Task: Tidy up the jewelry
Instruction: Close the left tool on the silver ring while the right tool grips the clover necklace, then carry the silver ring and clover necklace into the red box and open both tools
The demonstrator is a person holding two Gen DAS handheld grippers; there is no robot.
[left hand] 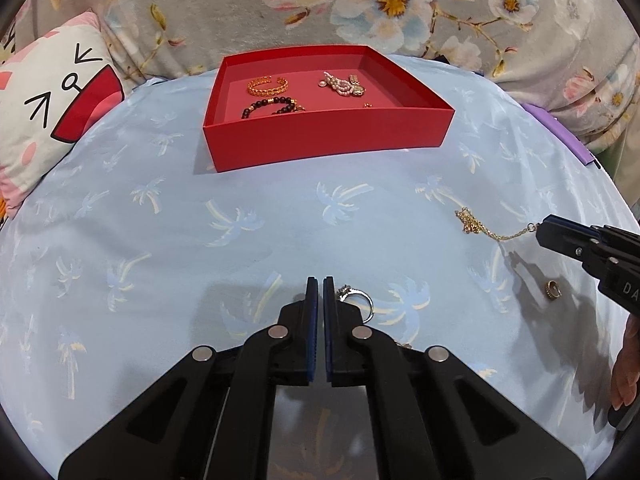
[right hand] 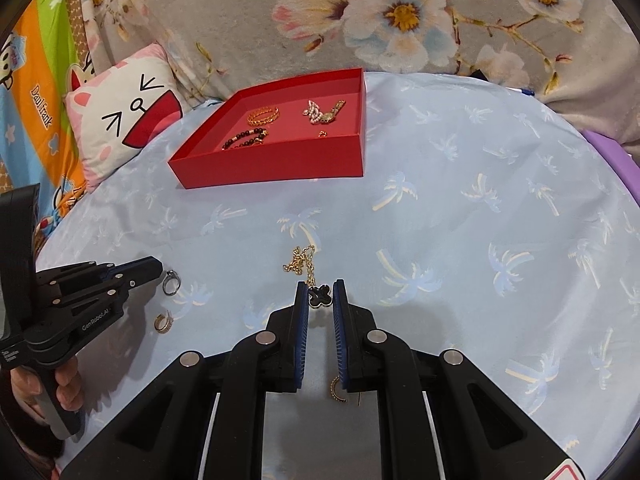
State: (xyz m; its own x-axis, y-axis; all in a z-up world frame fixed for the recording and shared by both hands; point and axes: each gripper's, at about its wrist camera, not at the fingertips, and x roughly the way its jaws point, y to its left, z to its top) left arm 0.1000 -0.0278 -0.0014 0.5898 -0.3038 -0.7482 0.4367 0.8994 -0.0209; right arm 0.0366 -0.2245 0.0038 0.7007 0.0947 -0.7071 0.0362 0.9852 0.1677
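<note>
Left wrist view: your left gripper (left hand: 320, 285) has its fingers pressed together on nothing; the silver ring (left hand: 357, 300) lies on the pale blue bedspread (left hand: 160, 240) just beside the right fingertip, at about one o'clock from the tips; it is touching or nearly touching the finger, I cannot tell which. The red box (left hand: 328, 136) sits well ahead at twelve o'clock with a gold cuff bracelet (left hand: 267, 85), a dark beaded bracelet (left hand: 272, 106) and a pearl piece (left hand: 340, 83) already inside. At three o'clock your right gripper (left hand: 540, 232) meets the end of the gold chain necklace (left hand: 480, 224); a small gold ring (left hand: 553, 290) lies loose near it at four o'clock.

Right wrist view: your right gripper (right hand: 320, 296) has its fingers slightly parted, and the necklace's black clover pendant (right hand: 319, 295) sits between the tips; they look closed to its width, so I judge it gripped, though contact on both sides is not certain. The chain runs away from the tips toward twelve o'clock, its long axis in line with the fingers. The red box lies at eleven o'clock, so the carry goes forward and a little left. A gold hoop earring (right hand: 337, 389) lies between the fingers near their base. Your right hand is the nearer one to the necklace; the left is nearer the silver ring.
</note>
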